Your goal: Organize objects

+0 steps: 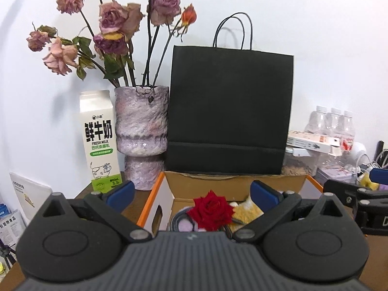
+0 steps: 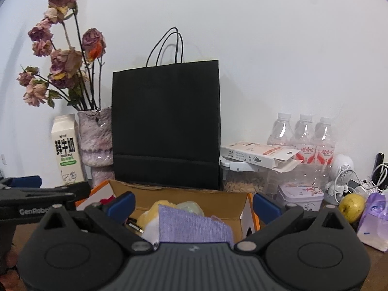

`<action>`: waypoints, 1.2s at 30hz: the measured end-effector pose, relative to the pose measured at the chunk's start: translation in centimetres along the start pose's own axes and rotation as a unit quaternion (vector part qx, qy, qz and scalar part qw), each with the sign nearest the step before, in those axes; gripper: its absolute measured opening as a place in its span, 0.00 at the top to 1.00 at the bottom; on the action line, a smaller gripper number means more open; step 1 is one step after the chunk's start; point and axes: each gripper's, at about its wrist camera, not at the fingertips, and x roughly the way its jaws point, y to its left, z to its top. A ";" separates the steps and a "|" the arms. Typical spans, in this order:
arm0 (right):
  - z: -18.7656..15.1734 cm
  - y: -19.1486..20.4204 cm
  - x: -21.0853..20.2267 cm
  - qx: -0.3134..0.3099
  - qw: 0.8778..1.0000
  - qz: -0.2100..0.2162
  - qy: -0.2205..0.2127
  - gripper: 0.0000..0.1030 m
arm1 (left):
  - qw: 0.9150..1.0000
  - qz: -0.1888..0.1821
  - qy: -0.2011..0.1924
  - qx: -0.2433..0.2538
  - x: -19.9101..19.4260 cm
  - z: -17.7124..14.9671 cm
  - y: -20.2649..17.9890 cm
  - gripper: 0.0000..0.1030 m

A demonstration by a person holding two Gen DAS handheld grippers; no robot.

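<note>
An open cardboard box (image 1: pixel 167 189) with an orange rim sits on the table in front of both grippers. Inside it lie a red rose (image 1: pixel 210 209), a yellow-and-white plush item (image 1: pixel 247 209) and a grey strap (image 1: pixel 178 218). My left gripper (image 1: pixel 192 192) hovers just above the box, open, with nothing between its blue pads (image 1: pixel 121 192). In the right wrist view the same box (image 2: pixel 194 195) holds a lilac cloth (image 2: pixel 191 225) and a yellow item (image 2: pixel 155 209). My right gripper (image 2: pixel 194 203) is open over it, empty.
A black paper bag (image 1: pixel 230 111) stands behind the box. A vase of dried roses (image 1: pixel 141 133) and a milk carton (image 1: pixel 98 140) stand at left. Water bottles (image 2: pixel 303 135), a white carton (image 2: pixel 257 156), a tin (image 2: pixel 300 194), an apple (image 2: pixel 351 206) and cables crowd the right.
</note>
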 end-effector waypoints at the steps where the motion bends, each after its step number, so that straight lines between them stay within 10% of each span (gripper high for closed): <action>1: -0.1 0.1 -0.6 0.000 1.000 0.001 0.001 0.00 | 1.000 0.001 0.000 0.003 -0.6 -0.1 0.1 0.00; 36: -7.2 4.4 -21.3 0.017 0.998 0.004 0.061 0.00 | 0.996 0.007 0.092 0.008 -21.8 -7.2 3.2 0.00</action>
